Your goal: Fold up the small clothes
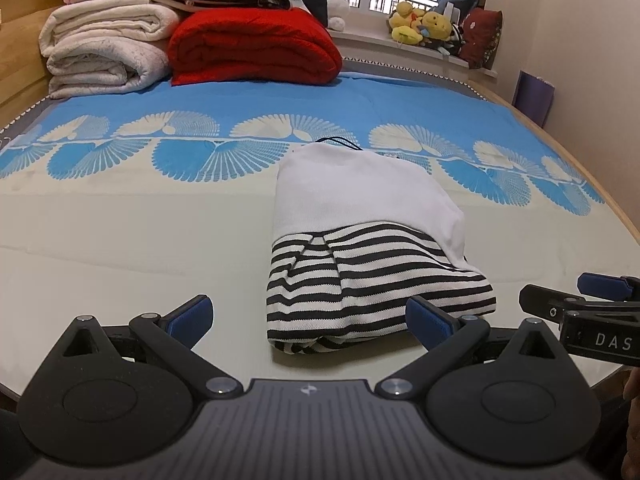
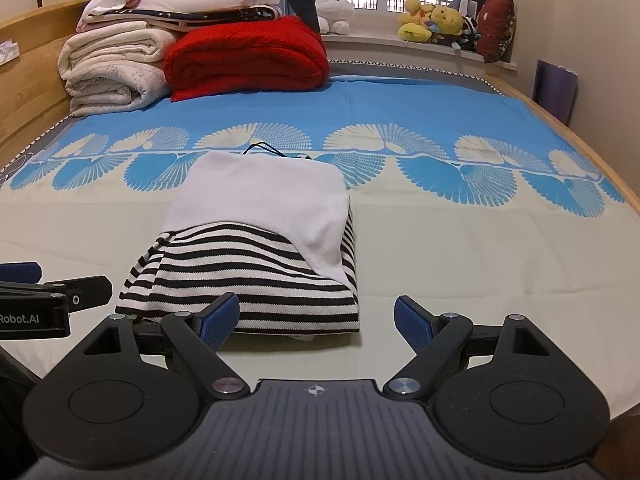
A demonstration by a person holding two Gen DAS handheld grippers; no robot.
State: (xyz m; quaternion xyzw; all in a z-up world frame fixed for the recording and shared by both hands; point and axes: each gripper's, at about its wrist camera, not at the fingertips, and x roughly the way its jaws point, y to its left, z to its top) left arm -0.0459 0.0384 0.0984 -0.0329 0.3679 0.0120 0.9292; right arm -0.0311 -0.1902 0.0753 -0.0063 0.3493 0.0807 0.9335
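Observation:
A small garment, white on top and black-and-white striped below point(image 1: 372, 248), lies folded into a compact bundle on the bed; it also shows in the right wrist view point(image 2: 256, 248). A thin black cord pokes out at its far edge point(image 1: 340, 143). My left gripper point(image 1: 308, 316) is open and empty, just in front of the bundle's near edge. My right gripper point(image 2: 316, 320) is open and empty, its left finger by the bundle's near edge. The right gripper also shows at the right edge of the left wrist view point(image 1: 580, 304), and the left gripper at the left edge of the right wrist view point(image 2: 52, 292).
The bed sheet point(image 1: 140, 232) is cream near me and blue with fan patterns farther back. Folded white blankets point(image 1: 104, 48) and a red blanket point(image 1: 256, 46) are stacked at the far left. Plush toys point(image 1: 424, 24) sit on the windowsill. A wooden bed edge point(image 2: 592, 152) runs along the right.

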